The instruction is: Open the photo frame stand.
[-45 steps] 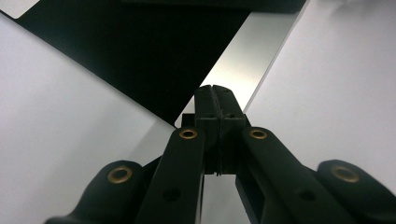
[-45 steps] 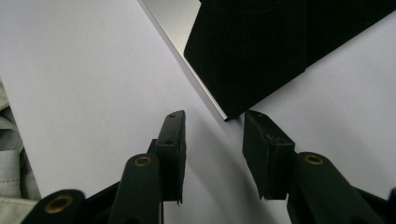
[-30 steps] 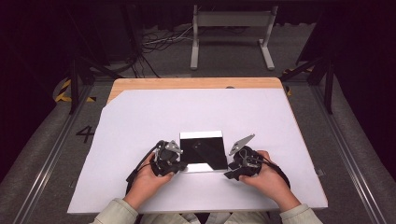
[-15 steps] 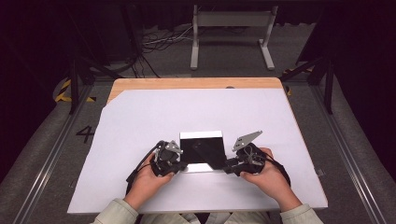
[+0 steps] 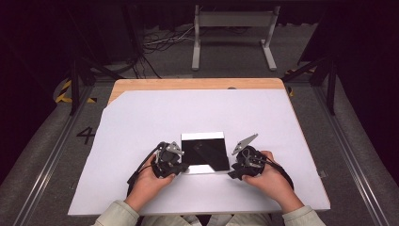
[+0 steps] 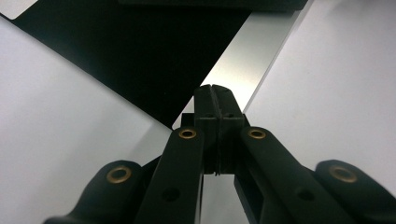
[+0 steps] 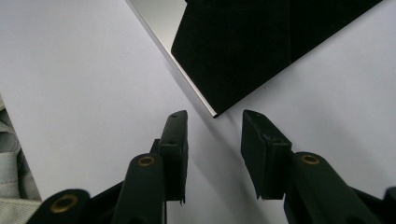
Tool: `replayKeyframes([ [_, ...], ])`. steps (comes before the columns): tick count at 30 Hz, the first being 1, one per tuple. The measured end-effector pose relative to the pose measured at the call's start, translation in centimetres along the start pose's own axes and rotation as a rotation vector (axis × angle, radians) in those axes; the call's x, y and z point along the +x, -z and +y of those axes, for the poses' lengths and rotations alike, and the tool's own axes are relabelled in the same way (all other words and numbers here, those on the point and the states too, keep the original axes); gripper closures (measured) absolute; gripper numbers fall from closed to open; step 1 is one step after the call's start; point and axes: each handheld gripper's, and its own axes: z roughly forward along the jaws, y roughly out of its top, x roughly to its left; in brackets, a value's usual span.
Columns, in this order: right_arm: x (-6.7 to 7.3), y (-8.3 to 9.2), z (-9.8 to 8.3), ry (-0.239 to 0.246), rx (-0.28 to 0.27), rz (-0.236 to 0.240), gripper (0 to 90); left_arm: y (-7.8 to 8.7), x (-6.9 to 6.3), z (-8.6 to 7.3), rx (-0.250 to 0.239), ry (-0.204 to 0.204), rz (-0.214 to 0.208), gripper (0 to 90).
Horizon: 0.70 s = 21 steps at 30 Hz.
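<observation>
A flat, square, thin-edged panel [image 5: 205, 151] is laid on the worktop [image 5: 141, 117], near the front edge and roughly midway across. Its face is glossy and black; a pale band is seen along the far edge and a bright, silvery strip along the near edge. The worktop is covered by a smooth, matte white sheet [image 5: 263, 117], and a strip of light wood is left bare along the far side. The left gripper [image 5: 179, 168] is held at the near left corner of the panel. In the left gripper view, its black jaws are seen pressed together, pad to pad, with their tips over the silvery strip [image 6: 252, 56] at the corner; whether the thin edge is pinched between them cannot be told. The jaw arms are made of matte black plastic, fitted with brass-coloured rivets. The right gripper [image 5: 234, 173] is held at the near right corner. In the right gripper view, its jaws are seen standing partly apart, having just been opening, and the pointed corner of the panel [image 7: 243, 46] lies just ahead of the gap, untouched by either pad. A grey three-cornered plate is carried on top of each gripper, and a black cable is trailed back over each hand.
</observation>
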Motion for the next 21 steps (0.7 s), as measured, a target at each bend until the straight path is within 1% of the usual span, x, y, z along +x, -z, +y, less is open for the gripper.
replayKeyframes([
  [6,0.2,-0.5,0.2,0.011,0.017,0.014,62.1,0.0,0.0,0.0,0.001,0.0,-0.001,90.0],
  [10,0.2,-0.6,0.3,0.013,0.009,0.029,62.5,0.0,0.1,0.0,0.0,0.003,-0.004,90.0],
  [12,0.2,-0.5,0.3,0.013,0.002,0.029,63.9,0.0,0.1,0.0,0.0,0.003,-0.004,90.0],
  [14,0.2,-0.3,0.3,0.014,-0.003,0.027,65.9,0.0,0.1,0.0,-0.001,0.003,-0.004,90.0],
  [18,0.2,0.0,0.3,0.025,-0.018,0.005,71.6,0.0,0.1,0.0,-0.001,0.003,-0.004,90.0],
  [21,0.2,0.5,0.3,0.034,-0.046,-0.002,74.9,0.0,0.1,0.0,-0.002,0.004,-0.007,90.0],
])
